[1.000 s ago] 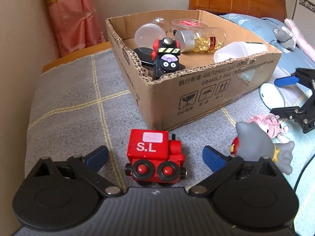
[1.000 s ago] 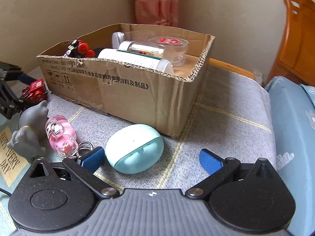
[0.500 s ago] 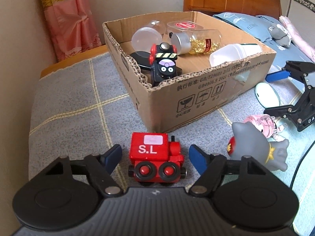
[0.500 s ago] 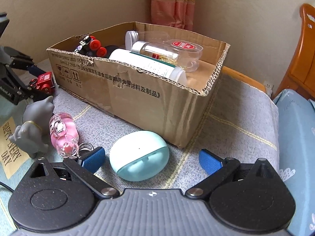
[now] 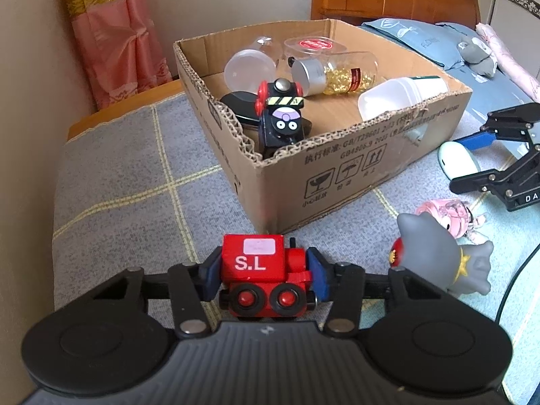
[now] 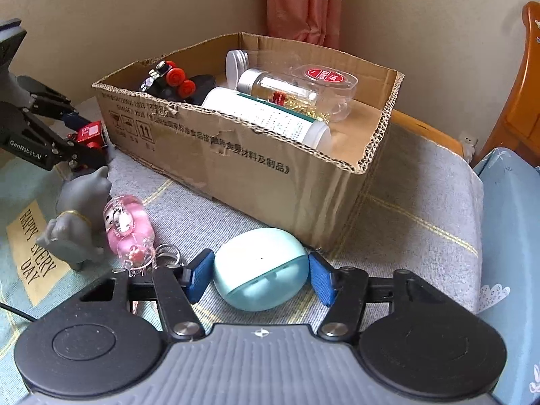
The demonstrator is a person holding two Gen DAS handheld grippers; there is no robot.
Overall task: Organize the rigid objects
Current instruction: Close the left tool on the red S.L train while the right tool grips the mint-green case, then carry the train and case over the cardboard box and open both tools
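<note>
2 claws work a grey checked blanket [image 5: 135,182]: left claw [image 5: 263,278] grips red train [image 5: 261,278], right claw [image 6: 260,275] pinches mint case [image 6: 261,268].

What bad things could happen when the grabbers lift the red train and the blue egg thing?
The left gripper pinches the red train by its ends; it might twist loose. The right gripper squeezes the round blue case, which could squirt out. The cardboard box is crowded, so dropped toys may bump the bottles.

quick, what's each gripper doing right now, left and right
Left gripper: shut on the red toy train.
Right gripper: pads at both sides of the mint case; firm contact cannot be told.
</note>
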